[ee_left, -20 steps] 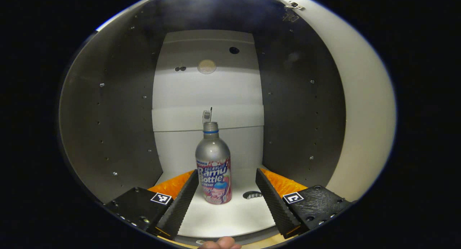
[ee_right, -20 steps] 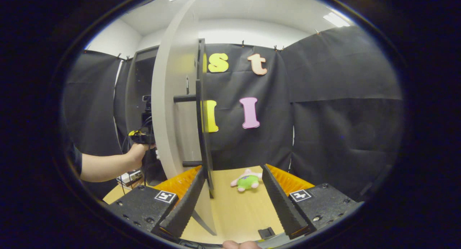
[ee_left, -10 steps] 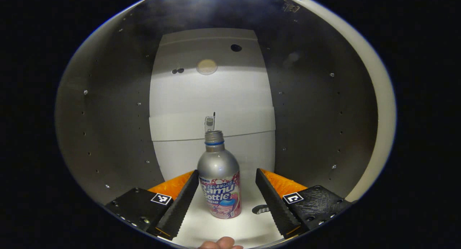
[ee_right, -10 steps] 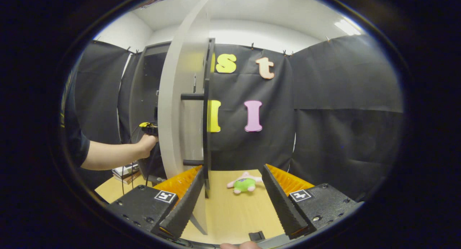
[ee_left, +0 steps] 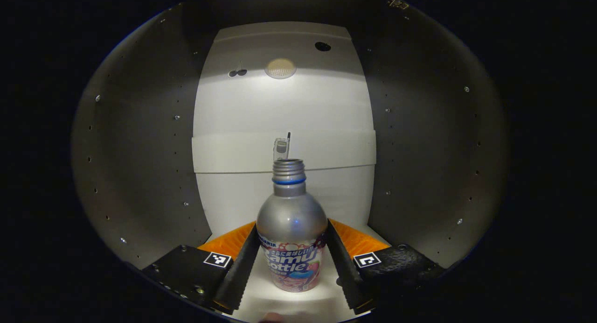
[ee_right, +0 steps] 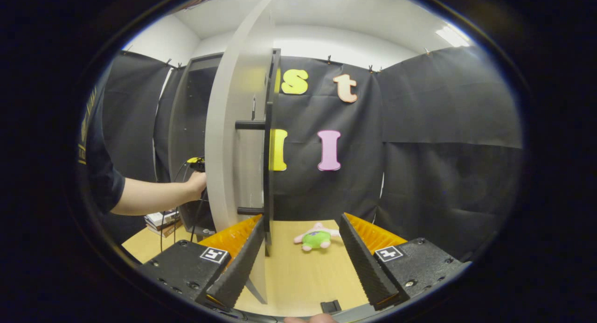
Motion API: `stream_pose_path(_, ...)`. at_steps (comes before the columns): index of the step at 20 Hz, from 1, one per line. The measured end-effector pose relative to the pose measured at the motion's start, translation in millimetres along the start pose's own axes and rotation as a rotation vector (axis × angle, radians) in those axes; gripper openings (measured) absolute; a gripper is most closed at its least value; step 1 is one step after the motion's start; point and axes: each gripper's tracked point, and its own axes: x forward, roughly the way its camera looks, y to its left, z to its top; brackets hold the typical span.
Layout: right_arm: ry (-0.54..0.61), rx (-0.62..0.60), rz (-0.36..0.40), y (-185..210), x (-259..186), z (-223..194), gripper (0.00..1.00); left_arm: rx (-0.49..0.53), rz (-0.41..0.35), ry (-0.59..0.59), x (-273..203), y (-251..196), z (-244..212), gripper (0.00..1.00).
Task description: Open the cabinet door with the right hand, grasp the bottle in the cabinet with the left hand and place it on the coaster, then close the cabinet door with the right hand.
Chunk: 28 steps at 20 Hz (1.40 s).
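Observation:
A silver bottle (ee_left: 291,229) with a pink label stands upright on the white floor of the cabinet (ee_left: 140,150). My left gripper (ee_left: 293,248) is inside the cabinet with one finger at each side of the bottle. Its fingertips (ee_left: 249,248) lie right at the bottle's sides; whether they press on it is unclear. In the right gripper view the cabinet door (ee_right: 231,127) stands open, seen edge-on. Its black handle (ee_right: 268,141) lies between the fingers of my open right gripper (ee_right: 303,248), close to the left finger. A person's arm (ee_right: 154,197) reaches into the cabinet (ee_right: 186,108).
A small flip phone (ee_left: 281,148) stands behind the bottle at the cabinet's back wall (ee_left: 280,103). A green and pink plush toy (ee_right: 317,238) lies on the wooden table (ee_right: 303,276) beyond the door. Books (ee_right: 161,219) are stacked left of the cabinet.
My left gripper has gone deeper into the cabinet, so the bottle now sits between its fingers, which have narrowed. The right gripper and door have barely shifted.

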Motion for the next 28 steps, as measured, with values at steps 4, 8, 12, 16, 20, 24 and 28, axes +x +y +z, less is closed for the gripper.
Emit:
stream_pose_path(4, -0.001, 0.013, 0.011, 0, 0, 1, 0.96, 0.009, 0.001, -0.006, -5, 2, 4, 0.78)
stream_pose_path(8, -0.003, 0.027, 0.04, 2, 1, 1, 0.99, 0.036, -0.009, -0.036, -26, 1, 14, 0.78)
stream_pose_path(12, 0.065, 0.076, 0.106, 11, 9, -15, 0.98, 0.047, -0.003, -0.043, -55, 6, 21, 0.78)
stream_pose_path(16, 0.059, 0.052, 0.127, 0, 19, -15, 0.92, 0.039, 0.018, -0.056, -96, 13, 25, 0.78)
stream_pose_path(20, 0.101, 0.047, 0.182, 3, 22, -25, 0.96, 0.012, 0.045, -0.054, -140, 22, 21, 0.78)
stream_pose_path(24, 0.111, 0.023, 0.239, 7, 22, -25, 0.98, -0.009, 0.081, -0.066, -183, 31, 10, 0.78)
stream_pose_path(28, 0.127, -0.011, 0.298, 6, 22, -30, 0.98, 0.059, 0.12, -0.09, -221, 46, -7, 0.78)
